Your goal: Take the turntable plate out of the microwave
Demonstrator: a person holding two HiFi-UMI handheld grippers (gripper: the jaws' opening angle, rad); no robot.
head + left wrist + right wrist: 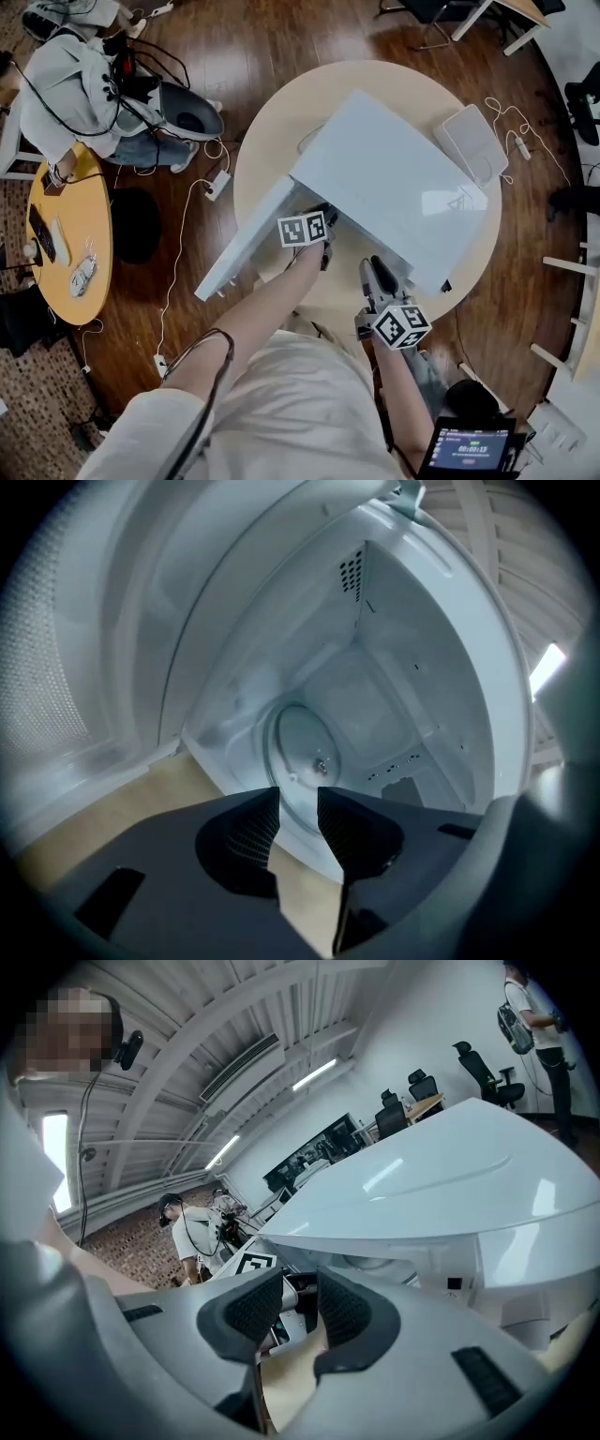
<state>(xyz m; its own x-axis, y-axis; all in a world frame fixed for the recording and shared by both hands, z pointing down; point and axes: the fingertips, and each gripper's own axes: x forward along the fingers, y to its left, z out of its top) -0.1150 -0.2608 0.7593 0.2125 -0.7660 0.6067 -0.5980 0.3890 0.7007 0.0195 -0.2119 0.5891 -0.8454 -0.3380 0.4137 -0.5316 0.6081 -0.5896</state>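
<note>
Bright, even overhead light, glare on the white microwave top, ceiling strip lights glowing, heavy fisheye warp, dark vignetted corners

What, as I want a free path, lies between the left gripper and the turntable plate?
Left gripper view: only the white microwave's front sill and bare floor lie between the left gripper and the round glass turntable plate.

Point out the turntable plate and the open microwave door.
turntable plate [302, 744]: left gripper view, middle of the glass.
microwave door [246, 239]: head view, middle of the panel.
</note>
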